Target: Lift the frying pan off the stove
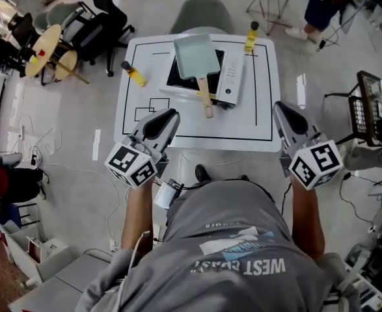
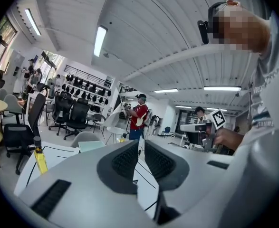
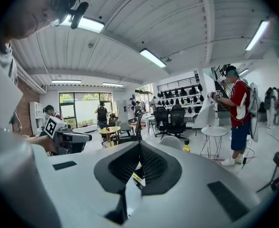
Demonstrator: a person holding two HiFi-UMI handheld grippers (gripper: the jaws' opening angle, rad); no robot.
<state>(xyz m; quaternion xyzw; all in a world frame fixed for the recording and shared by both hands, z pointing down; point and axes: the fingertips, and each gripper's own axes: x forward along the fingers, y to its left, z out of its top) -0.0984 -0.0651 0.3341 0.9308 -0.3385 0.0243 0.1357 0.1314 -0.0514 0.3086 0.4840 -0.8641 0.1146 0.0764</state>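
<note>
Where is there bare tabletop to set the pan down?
Bare: the near strip of the white table before the black-and-white stove, and its left side nearer than the yellow black-capped bottle. Crowded: back centre, the pale blue wooden-handled frying pan on the stove.

- Pale, glossy floor (image 1: 80,129) lies all round the white worktop (image 1: 262,109).
- A grey chair (image 1: 202,15) stands at the worktop's far edge.
- Black office chairs (image 1: 96,18) and round wooden tables (image 1: 44,47) stand beyond its far left corner.
- White ribbed ceiling (image 2: 144,32) — long strip lights (image 2: 100,40), lit.
- Bright windows (image 3: 75,109) fill a far wall — a wall rack (image 3: 182,91) holds dark items.
</note>
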